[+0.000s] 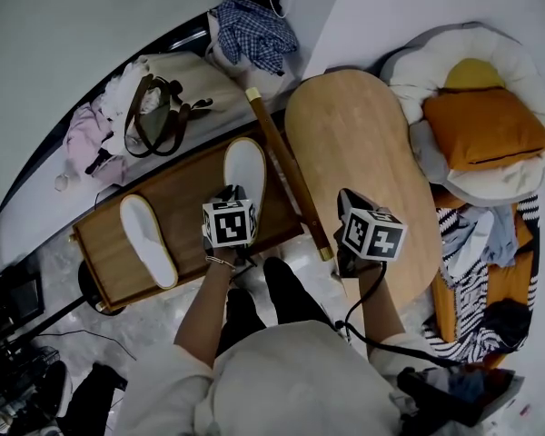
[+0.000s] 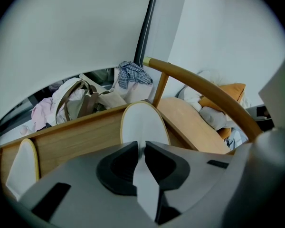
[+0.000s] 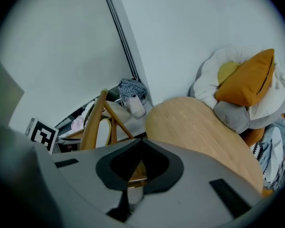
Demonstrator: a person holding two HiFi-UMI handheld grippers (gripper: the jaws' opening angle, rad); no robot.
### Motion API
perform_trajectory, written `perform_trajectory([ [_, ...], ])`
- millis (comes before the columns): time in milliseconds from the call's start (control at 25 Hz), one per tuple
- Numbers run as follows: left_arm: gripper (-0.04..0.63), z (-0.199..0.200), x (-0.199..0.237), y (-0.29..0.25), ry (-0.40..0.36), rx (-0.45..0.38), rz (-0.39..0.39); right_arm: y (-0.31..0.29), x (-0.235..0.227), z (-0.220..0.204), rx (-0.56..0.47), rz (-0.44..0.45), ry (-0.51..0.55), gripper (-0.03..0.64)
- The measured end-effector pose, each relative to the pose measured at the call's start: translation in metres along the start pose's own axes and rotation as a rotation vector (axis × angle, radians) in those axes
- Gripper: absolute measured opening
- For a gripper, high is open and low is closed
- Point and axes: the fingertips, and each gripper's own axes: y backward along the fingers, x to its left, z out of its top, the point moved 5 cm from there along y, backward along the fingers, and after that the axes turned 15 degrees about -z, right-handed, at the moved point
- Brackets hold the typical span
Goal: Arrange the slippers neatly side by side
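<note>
Fingers (image 2: 118,167) of the left gripper (image 2: 143,146) are drawn almost together in the left gripper view, pinching a thin fold at the heel of a white fabric slipper (image 2: 143,122) with a pale yellow rim. That slipper lies at centre frame on the brown wooden surface (image 2: 80,137). The other white slipper (image 2: 26,163) shows at the lower left edge, well apart.

Right gripper view: the right gripper (image 3: 141,144) has its fingers shut tip to tip with nothing between them, held over the oval light wooden table (image 3: 199,127).

Head view: the left gripper (image 1: 234,198) sits at the heel of the white fabric slipper (image 1: 245,171) at centre. The other white slipper (image 1: 148,241) lies toward the lower left and is angled differently. The right gripper (image 1: 350,209) hangs idle at centre right.

The step in hand looks like the grasp itself. Next, the pinched slipper likely needs carrying toward the lower left and turning until both lie parallel, toes level.
</note>
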Motion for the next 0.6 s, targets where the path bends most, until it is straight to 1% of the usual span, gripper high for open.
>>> perform_trajectory([
  [120, 0.04, 0.0, 0.0, 0.002, -0.005, -0.002, 0.013, 0.0, -0.001, -0.001, -0.001, -0.002, -0.002, 0.034],
  [600, 0.034, 0.007, 0.002, 0.026, 0.01, -0.048, 0.026, 0.009, 0.001, 0.012, -0.036, 0.005, 0.004, 0.034],
])
